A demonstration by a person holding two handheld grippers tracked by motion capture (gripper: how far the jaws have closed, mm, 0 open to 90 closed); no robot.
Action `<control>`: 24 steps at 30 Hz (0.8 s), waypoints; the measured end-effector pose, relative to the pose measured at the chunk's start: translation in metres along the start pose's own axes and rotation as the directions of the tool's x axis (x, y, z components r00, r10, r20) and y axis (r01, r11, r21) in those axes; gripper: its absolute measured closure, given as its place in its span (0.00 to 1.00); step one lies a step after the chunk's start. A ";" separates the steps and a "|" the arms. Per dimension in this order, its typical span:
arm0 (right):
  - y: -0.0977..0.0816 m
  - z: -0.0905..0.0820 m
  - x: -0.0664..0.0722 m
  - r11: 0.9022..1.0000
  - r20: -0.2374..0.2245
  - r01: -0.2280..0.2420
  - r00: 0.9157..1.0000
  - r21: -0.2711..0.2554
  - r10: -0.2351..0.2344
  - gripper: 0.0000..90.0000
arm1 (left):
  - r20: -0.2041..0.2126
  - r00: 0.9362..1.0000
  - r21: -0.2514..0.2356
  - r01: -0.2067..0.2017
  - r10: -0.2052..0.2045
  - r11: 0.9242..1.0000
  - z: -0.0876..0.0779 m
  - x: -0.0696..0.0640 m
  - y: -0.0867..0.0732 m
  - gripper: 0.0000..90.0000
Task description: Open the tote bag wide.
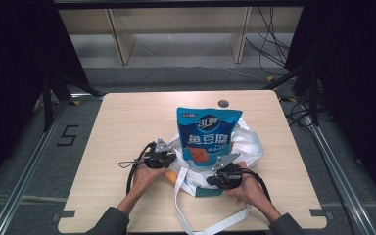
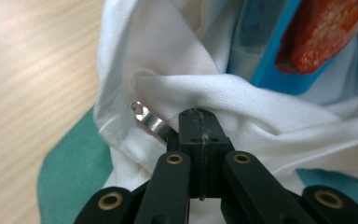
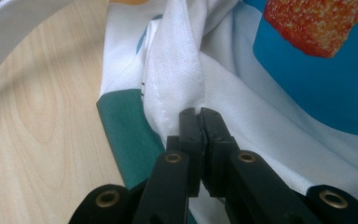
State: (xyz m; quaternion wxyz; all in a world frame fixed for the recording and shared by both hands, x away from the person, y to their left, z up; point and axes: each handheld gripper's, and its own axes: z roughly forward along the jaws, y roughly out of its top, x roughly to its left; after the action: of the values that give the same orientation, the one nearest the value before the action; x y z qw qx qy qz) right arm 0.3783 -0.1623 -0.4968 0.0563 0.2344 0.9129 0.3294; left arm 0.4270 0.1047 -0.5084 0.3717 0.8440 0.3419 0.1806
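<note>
A white cloth tote bag (image 1: 247,142) with teal print lies near the table's front edge. A blue snack pouch (image 1: 208,134) with an orange-red picture stands upright in its mouth. My left gripper (image 1: 159,156) sits at the bag's left rim. In the left gripper view this gripper (image 2: 199,114) is shut on the white hem (image 2: 223,86), beside a small metal hook (image 2: 145,116). My right gripper (image 1: 225,175) is at the bag's front right rim. In the right gripper view that gripper (image 3: 198,112) is shut on a stitched fold of the white cloth (image 3: 177,65).
The bag's long white strap (image 1: 215,224) trails over the table's front edge. Something orange (image 1: 169,175) lies by the left hand. A small grey round disc (image 1: 223,103) sits near the table's far edge. Wooden shelf legs (image 1: 120,39) and cables (image 1: 269,44) stand behind.
</note>
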 end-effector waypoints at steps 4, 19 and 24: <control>0.005 -0.007 -0.002 1.000 0.003 0.019 1.000 0.000 -0.019 0.91 | 0.020 0.999 -0.041 0.039 -0.038 0.998 -0.013 0.006 0.008 0.97; -0.017 -0.121 -0.100 0.963 0.448 -0.118 0.867 -0.242 0.218 0.66 | 0.075 0.989 -0.163 0.138 -0.128 0.977 -0.030 0.046 0.032 0.71; -0.026 -0.106 -0.124 0.961 0.397 -0.148 0.887 -0.236 0.234 0.73 | 0.030 0.995 -0.135 0.102 -0.099 0.986 -0.014 0.054 0.034 0.75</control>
State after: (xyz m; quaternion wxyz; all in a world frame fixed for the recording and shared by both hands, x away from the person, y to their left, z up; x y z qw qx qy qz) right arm 0.4503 -0.2986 -0.4374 0.2422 0.3822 0.8139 0.3644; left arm 0.4716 0.1337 -0.4710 0.4410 0.8004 0.3666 0.1746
